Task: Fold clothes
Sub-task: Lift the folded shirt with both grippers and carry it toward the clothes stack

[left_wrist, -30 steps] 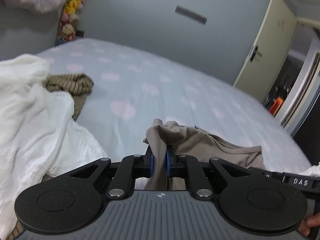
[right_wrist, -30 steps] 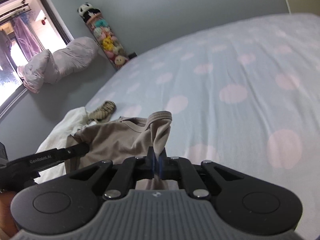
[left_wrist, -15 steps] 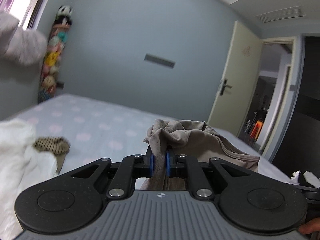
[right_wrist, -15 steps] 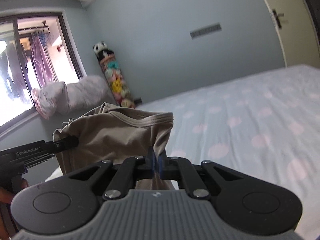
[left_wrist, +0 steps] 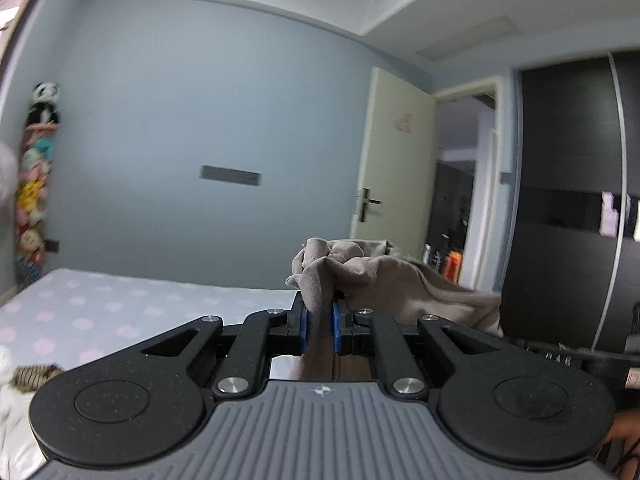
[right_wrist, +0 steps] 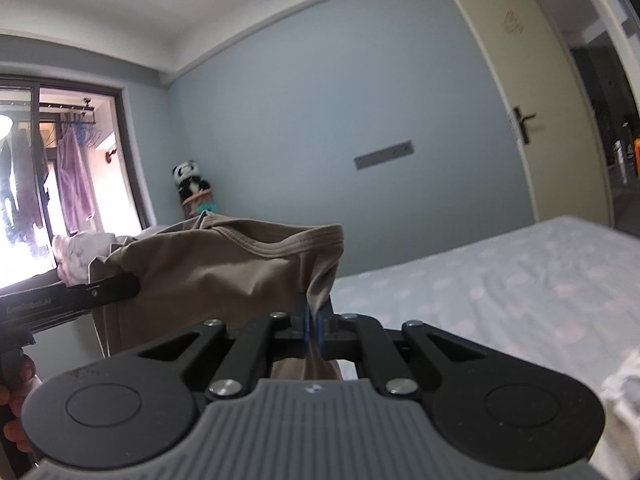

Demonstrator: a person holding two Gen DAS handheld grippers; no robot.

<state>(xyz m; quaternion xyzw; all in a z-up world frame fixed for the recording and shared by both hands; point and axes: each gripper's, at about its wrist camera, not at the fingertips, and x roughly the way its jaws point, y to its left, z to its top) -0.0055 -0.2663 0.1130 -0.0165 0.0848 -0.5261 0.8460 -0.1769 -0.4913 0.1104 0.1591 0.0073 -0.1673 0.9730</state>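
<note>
A taupe shirt [right_wrist: 208, 268] hangs in the air, stretched between both grippers, its ribbed neckline along the top edge. My left gripper [left_wrist: 319, 324] is shut on one bunched shoulder of the shirt [left_wrist: 360, 272]. My right gripper [right_wrist: 314, 330] is shut on the other shoulder. The left gripper also shows in the right wrist view [right_wrist: 132, 286], clamped on the shirt's far corner. The shirt's lower part is hidden behind the gripper bodies.
A bed [right_wrist: 500, 280] with a pale blue, pink-dotted sheet lies below. White cloth [left_wrist: 12, 412] and a striped brown garment [left_wrist: 32, 374] lie at its left. A column of plush toys [left_wrist: 34, 184] stands in the corner. A door [left_wrist: 394, 168] stands open at right.
Both grippers have risen with the shirt, lifting it off the bed. The views now look at the walls and ceiling instead of down at the sheet.
</note>
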